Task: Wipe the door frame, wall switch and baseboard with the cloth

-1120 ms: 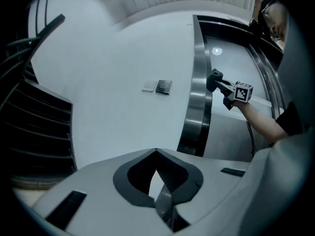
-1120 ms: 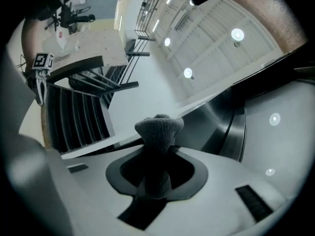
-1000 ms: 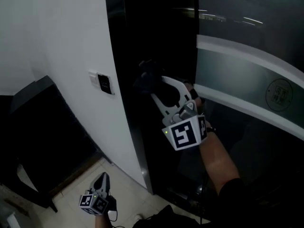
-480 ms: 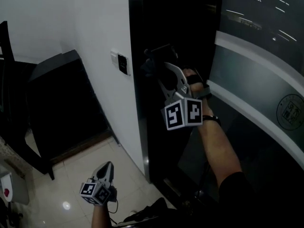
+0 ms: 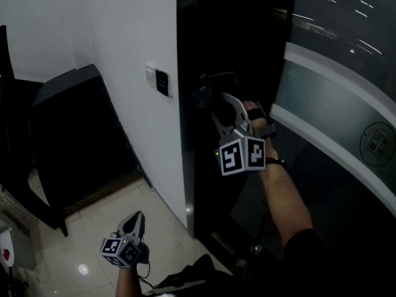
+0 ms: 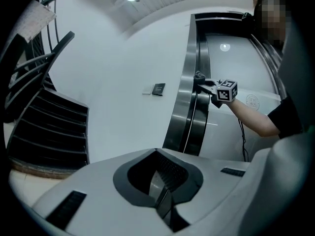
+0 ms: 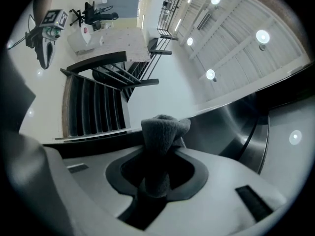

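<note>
My right gripper is raised against the black door frame and is shut on a dark grey cloth. In the right gripper view the bunched cloth sticks out past the jaws, with the frame's shiny metal right behind it. The wall switch sits on the white wall just left of the frame, also seen as the small dark switch. A brownish baseboard runs along the wall's foot. My left gripper hangs low over the tiled floor, shut and holding nothing.
A black slatted bench or cabinet stands against the wall to the left. Frosted glass door panels fill the right side. A cable hangs under my right forearm. Pale floor tiles lie below.
My right gripper has slid a little down the door frame with the cloth. The head view has swung left, so more wall and floor show. The left gripper stays low.
</note>
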